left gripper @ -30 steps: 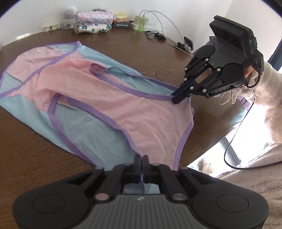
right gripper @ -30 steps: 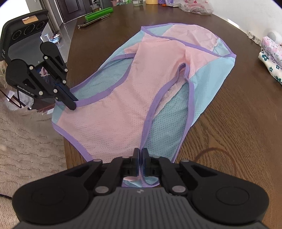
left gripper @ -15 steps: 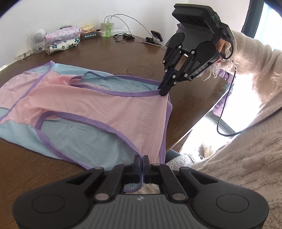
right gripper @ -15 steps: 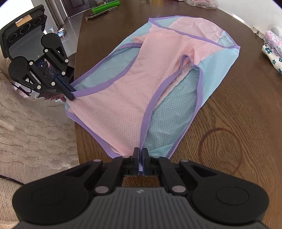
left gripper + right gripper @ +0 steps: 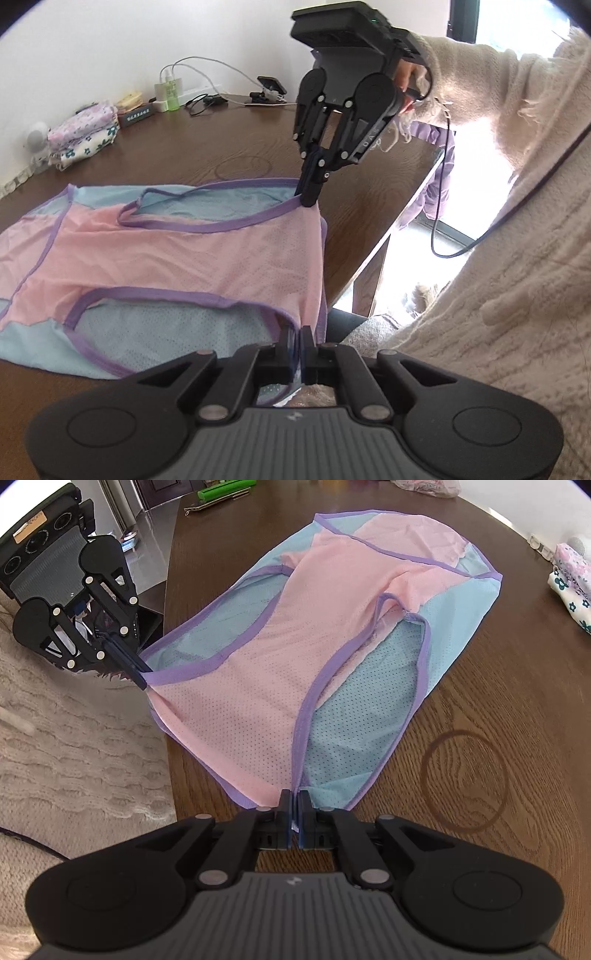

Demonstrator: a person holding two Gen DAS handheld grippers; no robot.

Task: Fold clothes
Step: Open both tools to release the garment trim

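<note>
**Near hem lifted off the table edge**

Lifted higher than a second ago, the garment's near edge now hangs between both grippers, past the table's near edge; the far portion lies flat as before.

Table (image 5: 517, 709): dark brown wood, visible grain, a pale ring mark to the right of the cloth.

Garment (image 5: 280, 672): thin perforated mesh, pink centre panel, light blue side panels, purple binding along hems and openings. Spread lengthwise from near edge to far across the table. Near strip taut and raised; the rest slack with soft wrinkles.

Person's sleeve (image 5: 498, 221): cream cable-knit, fuzzy; cut off by the frame at right.

Folded floral cloths (image 5: 85, 136): stacked at far left by the wall; small items and cables beside them too small to identify.

Right gripper (image 5: 294, 821): jaws closed to a sliver, pinching the purple-bound near corner on the right. The cloth inside the jaws is barely visible.

Left gripper (image 5: 295, 347): jaws likewise pressed together on the near left corner of the hem; fabric drops from sight behind the fingers (image 5: 286, 343).
</note>
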